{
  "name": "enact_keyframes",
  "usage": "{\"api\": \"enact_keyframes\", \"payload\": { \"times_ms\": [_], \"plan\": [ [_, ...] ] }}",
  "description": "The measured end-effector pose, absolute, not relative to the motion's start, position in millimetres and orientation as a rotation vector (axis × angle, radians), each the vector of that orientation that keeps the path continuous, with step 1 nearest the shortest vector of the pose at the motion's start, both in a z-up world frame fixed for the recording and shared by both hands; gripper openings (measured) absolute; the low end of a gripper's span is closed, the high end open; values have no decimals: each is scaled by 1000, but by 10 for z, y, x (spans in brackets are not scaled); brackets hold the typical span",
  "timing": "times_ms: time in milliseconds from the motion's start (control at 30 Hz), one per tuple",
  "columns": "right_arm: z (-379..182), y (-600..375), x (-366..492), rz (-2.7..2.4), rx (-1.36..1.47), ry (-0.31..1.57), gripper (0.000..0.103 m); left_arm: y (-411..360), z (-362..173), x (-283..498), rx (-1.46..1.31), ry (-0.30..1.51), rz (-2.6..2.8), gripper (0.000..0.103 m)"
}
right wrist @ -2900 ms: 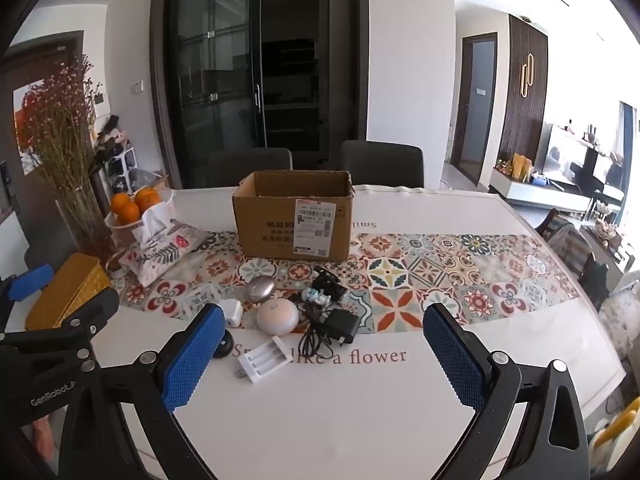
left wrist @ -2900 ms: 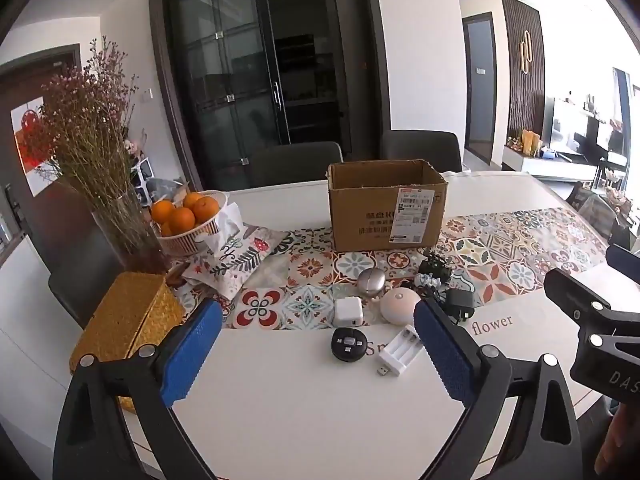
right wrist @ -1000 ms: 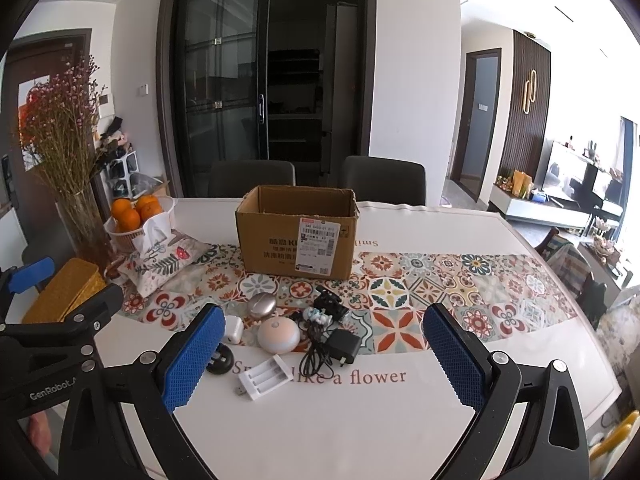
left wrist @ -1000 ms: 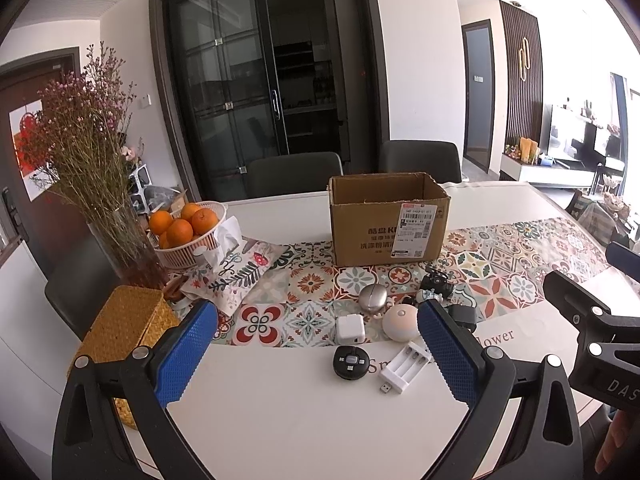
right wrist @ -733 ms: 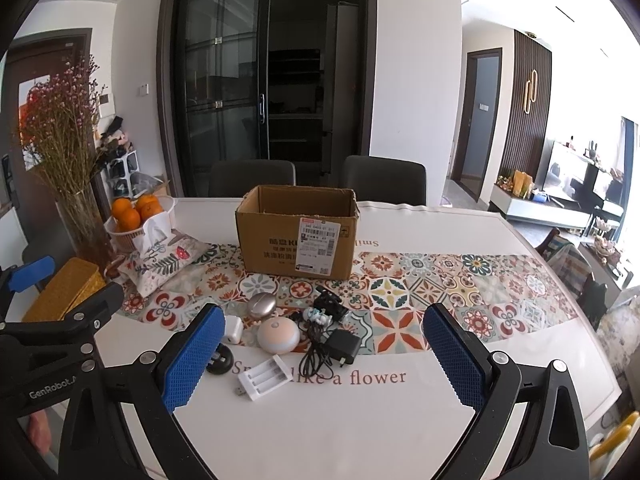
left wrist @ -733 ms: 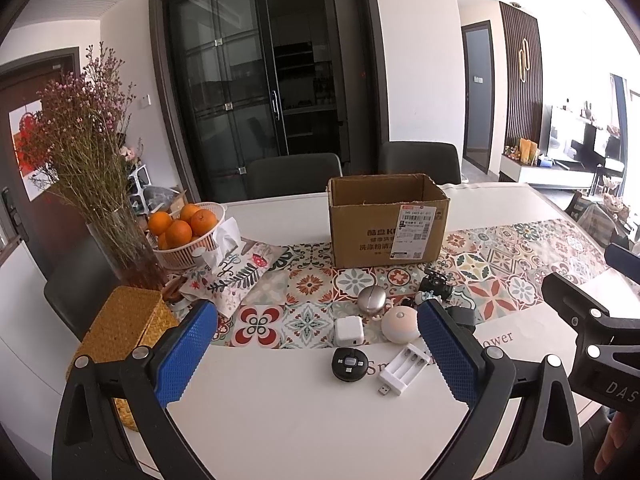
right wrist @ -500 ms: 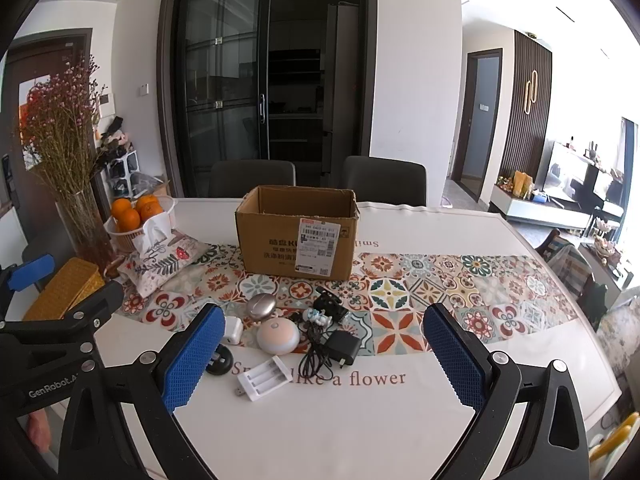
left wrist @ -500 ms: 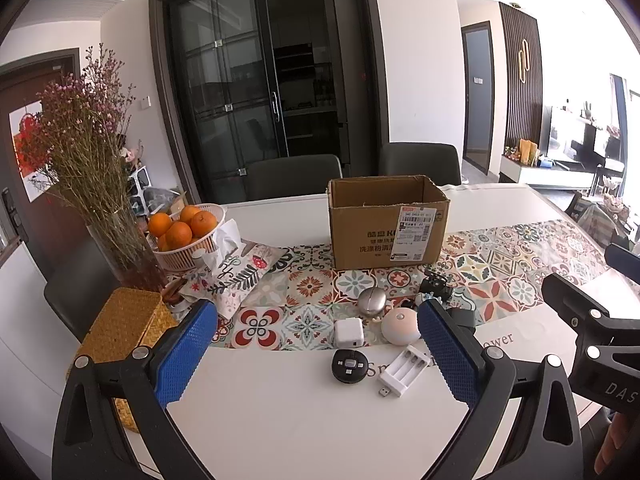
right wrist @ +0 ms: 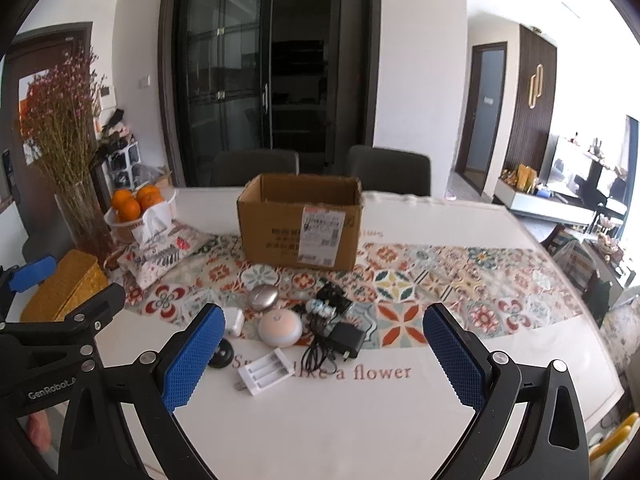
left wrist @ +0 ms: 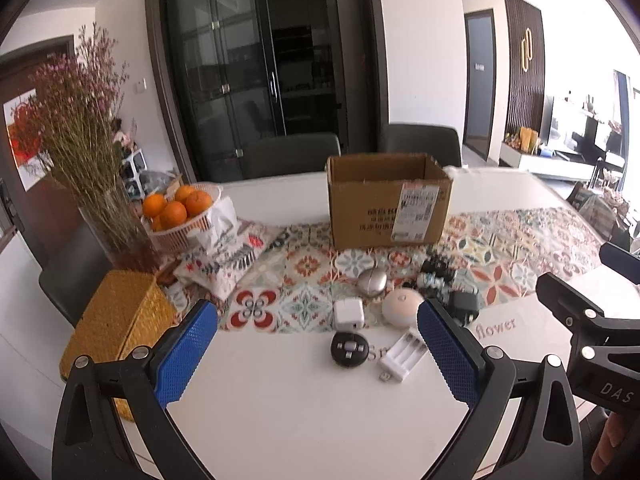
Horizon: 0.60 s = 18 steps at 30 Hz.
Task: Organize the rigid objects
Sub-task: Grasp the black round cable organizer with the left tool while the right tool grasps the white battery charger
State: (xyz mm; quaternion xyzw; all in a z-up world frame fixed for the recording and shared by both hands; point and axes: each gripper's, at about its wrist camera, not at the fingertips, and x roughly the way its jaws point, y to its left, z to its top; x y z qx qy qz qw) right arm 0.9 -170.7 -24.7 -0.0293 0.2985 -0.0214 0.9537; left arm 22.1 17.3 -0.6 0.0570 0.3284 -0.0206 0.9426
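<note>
Left wrist view: left gripper (left wrist: 316,348) above the near table edge, fingers spread wide, nothing between them.
Right wrist view: right gripper (right wrist: 318,352) likewise spread and empty, beside the left one.
Table (left wrist: 304,412): white top, with a patterned runner (left wrist: 304,264) across the middle.
Cardboard box (left wrist: 386,200): open-topped, upright on the runner, far of the small items.
Battery holder (right wrist: 266,372): white, flat on the bare table, nearest the grippers.
Black round disc (left wrist: 349,349): just left of the battery holder.
White cube plug (left wrist: 349,314): on the runner's near edge.
Pale dome (right wrist: 280,329): right of the white cube plug.
Silver oval (right wrist: 262,298): far of the dome.
Black adapter (right wrist: 347,340): with tangled cable, right of the dome.
Orange basket (left wrist: 182,216): far left, beside a vase of dried flowers (left wrist: 86,152).
Woven yellow box (left wrist: 116,332): near left edge.
</note>
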Motion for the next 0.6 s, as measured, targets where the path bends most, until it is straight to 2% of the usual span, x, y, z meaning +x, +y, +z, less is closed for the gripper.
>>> {"api": "enact_keyframes", "payload": {
  "times_ms": [600],
  "plan": [
    [-1256,-1309,480,179,-234,802,100,407,-950,349,143,909,8,101]
  ]
}}
